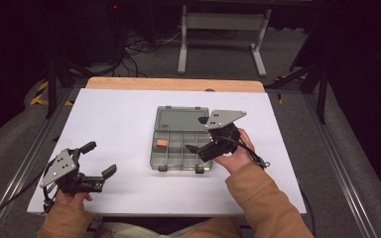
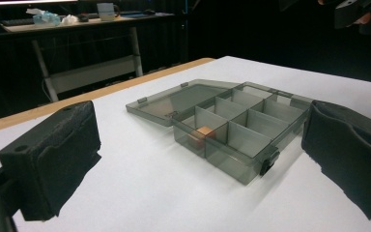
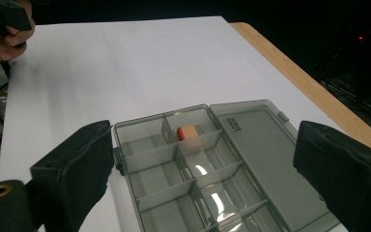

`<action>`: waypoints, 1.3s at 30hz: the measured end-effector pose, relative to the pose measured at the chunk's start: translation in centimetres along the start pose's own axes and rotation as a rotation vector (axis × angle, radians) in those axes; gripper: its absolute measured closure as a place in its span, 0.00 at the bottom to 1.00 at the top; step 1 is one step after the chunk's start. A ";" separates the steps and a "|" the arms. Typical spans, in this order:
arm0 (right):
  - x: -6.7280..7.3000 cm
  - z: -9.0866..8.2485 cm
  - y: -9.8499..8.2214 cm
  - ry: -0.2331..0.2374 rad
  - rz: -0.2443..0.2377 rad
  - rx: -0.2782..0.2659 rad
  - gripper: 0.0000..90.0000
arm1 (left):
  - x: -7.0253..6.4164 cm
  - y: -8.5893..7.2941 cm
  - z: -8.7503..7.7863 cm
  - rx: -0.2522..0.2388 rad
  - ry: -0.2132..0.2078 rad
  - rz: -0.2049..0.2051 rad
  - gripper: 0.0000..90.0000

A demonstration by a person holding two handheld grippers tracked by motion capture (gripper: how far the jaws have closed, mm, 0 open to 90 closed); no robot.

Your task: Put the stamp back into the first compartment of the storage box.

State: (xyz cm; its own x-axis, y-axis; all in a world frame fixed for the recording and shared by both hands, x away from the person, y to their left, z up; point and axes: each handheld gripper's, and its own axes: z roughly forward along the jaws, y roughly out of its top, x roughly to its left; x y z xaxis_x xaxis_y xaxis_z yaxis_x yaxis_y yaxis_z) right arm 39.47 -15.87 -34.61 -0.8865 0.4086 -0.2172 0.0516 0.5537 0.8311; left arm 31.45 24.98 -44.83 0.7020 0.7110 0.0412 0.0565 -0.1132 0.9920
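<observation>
Both hand-held grippers have their jaws spread with nothing between them: the left hand-held gripper (image 1: pixel 101 159) rests low on the white table (image 1: pixel 114 114) near its front left corner, and the right hand-held gripper (image 1: pixel 197 134) hovers above the smoky grey translucent plastic compartment box (image 1: pixel 181 151). That box lies mid-table, its lid (image 1: pixel 178 120) folded flat open behind it. A small orange block (image 1: pixel 162 144) sits in the left-hand compartment next to the lid's hinge.

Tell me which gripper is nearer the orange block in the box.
Right. The right gripper hovers open over the box, beside the orange block. The left gripper sits open near the table's front-left, well clear of it.
</observation>
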 end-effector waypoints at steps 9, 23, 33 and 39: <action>0.6 -2.4 -1.9 -0.052 0.033 -0.090 0.09 | 0.1 0.0 0.0 -0.003 -0.006 0.000 0.01; 1.6 -4.7 -5.5 -0.097 0.070 -0.207 0.08 | 0.4 -0.3 0.1 -0.012 0.001 -0.025 0.01; 2.2 -5.9 -8.5 -0.171 0.103 -0.272 0.06 | 0.5 -0.6 0.7 -0.006 0.033 -0.057 0.00; 2.4 -6.2 -9.8 -0.188 0.121 -0.287 0.06 | 0.7 -0.8 1.1 0.015 0.031 -0.087 0.00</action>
State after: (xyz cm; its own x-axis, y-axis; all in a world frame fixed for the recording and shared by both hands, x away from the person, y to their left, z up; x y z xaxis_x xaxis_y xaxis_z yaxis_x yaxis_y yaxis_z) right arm 34.00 -24.79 -40.07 -0.7804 0.5996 -0.1770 -0.0041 0.2782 0.9605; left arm 32.71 24.79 -45.77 0.6717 0.7396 -0.0413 0.1273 -0.0602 0.9900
